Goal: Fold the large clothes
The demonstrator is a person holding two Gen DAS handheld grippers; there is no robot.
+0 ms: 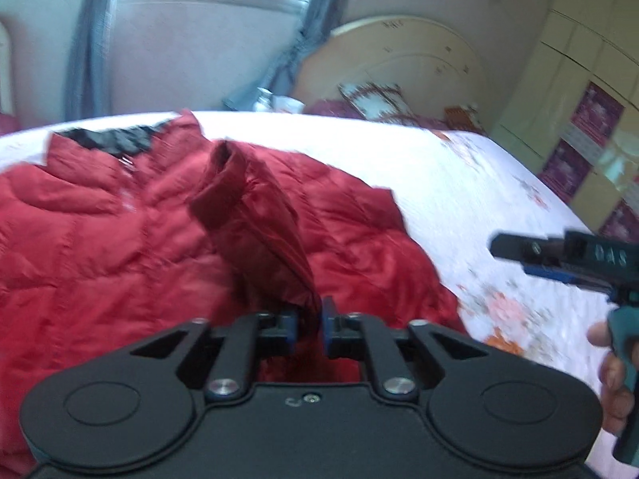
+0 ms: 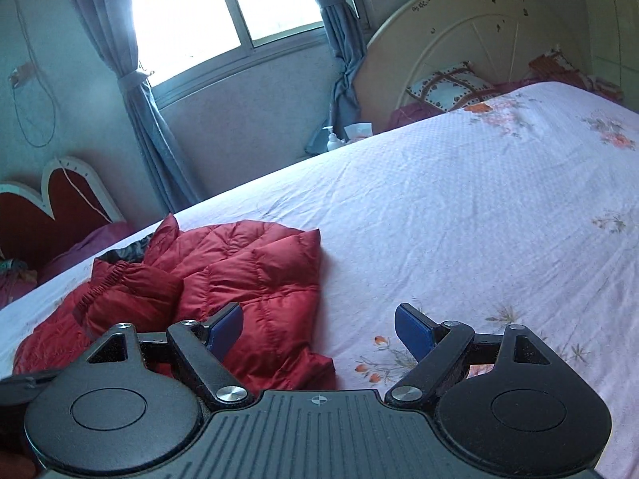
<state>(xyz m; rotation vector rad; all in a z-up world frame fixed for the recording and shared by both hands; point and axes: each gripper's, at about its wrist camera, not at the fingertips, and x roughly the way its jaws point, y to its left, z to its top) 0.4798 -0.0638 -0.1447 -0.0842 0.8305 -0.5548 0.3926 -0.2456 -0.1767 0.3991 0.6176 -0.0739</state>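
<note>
A red puffer jacket [image 1: 120, 247] with a black collar lining lies spread on the bed. My left gripper [image 1: 310, 321] is shut on the jacket's sleeve [image 1: 255, 223] and holds it lifted, the cuff sticking up over the jacket body. The jacket also shows in the right wrist view [image 2: 247, 279], at the left. My right gripper [image 2: 319, 333] is open and empty, hovering over the sheet just right of the jacket's edge. It also shows in the left wrist view [image 1: 559, 253], at the right, off the jacket.
The bed has a white floral sheet [image 2: 459, 219]. A cream headboard [image 2: 459, 40] and a patterned pillow [image 2: 443, 88] are at the far end. A nightstand with a pump bottle [image 2: 333, 139] stands by the curtained window. Wardrobes [image 1: 579, 99] line the right.
</note>
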